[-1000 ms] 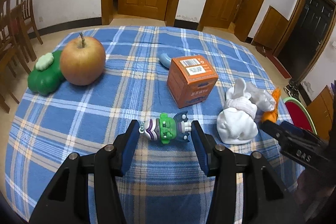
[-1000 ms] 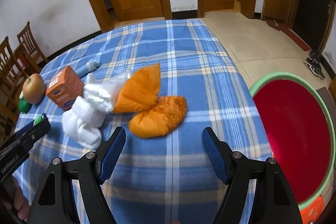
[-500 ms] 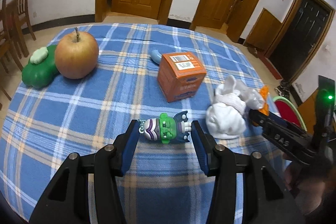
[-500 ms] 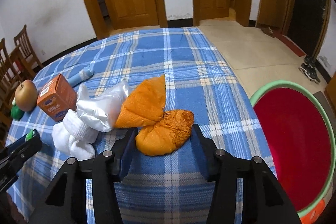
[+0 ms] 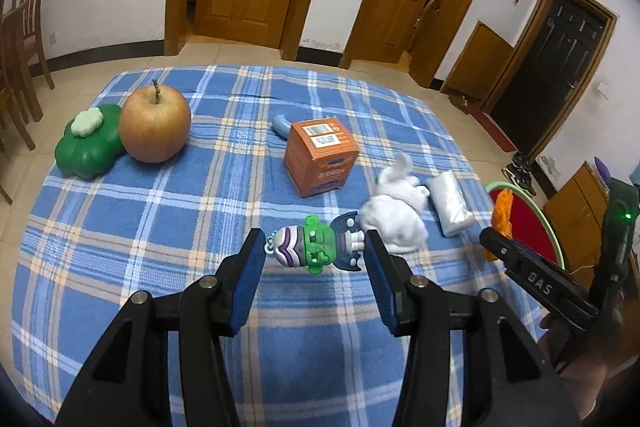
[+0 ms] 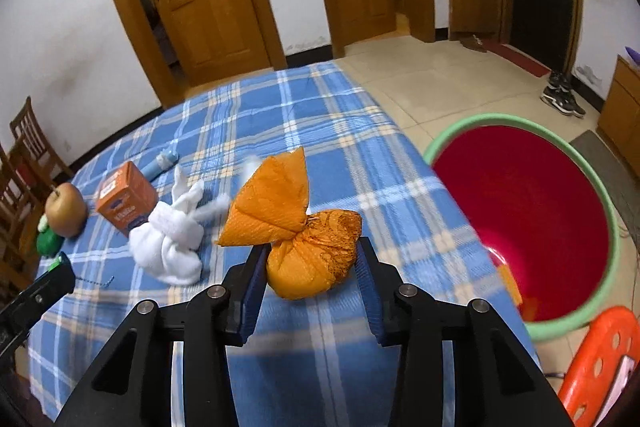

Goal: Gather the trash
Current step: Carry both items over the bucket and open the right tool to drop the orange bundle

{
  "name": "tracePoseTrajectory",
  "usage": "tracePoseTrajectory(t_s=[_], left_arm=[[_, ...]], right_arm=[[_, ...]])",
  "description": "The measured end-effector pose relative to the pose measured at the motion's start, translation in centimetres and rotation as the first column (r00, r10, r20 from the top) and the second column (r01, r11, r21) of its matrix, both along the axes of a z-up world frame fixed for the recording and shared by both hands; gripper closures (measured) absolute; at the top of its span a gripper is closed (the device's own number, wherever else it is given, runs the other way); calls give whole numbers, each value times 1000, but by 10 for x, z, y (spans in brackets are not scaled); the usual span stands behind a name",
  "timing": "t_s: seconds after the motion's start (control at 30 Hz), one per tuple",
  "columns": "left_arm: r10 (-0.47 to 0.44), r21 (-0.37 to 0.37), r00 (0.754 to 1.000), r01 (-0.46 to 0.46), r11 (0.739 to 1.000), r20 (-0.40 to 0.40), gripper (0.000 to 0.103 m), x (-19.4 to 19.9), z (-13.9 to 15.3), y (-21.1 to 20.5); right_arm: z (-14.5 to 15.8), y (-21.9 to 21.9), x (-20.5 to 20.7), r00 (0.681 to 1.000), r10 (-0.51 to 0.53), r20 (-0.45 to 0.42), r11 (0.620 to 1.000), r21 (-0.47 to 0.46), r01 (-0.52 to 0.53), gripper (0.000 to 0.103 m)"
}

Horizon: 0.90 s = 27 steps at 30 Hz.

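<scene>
Orange tied bag (image 6: 310, 259) of trash is sitting squeezed between the right gripper's (image 6: 310, 267) fingers, which have just been closing on it, near the tabletop's (image 6: 320, 115) edge beside the red basin (image 6: 520, 219). It is looking soft, light and crushable; gripping the full bulb suits. The left gripper (image 5: 314, 265) is clasping a toy figure (image 5: 316, 247).

The orange box (image 5: 321, 155) hides most of the pale blue tube (image 5: 281, 125) behind it. An orange plastic stool (image 6: 596, 359) is cut off at the right wrist picture's corner.
</scene>
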<state>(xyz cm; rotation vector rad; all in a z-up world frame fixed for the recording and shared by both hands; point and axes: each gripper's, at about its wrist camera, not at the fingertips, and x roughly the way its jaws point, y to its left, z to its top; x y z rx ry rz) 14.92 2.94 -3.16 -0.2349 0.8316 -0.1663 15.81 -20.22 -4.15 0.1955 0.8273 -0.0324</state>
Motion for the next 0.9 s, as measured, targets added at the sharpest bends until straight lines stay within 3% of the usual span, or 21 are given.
tracePoseTrajectory(t_s=[0.4, 0.9], left_arm=[[-92, -18, 994, 93, 996, 50, 52, -27, 28, -27], [-230, 41, 972, 229, 973, 36, 52, -15, 46, -124]], right_arm=[[26, -44, -59, 997, -55, 61, 997, 51, 52, 60], [24, -123, -81, 983, -158, 98, 976, 167, 140, 60]])
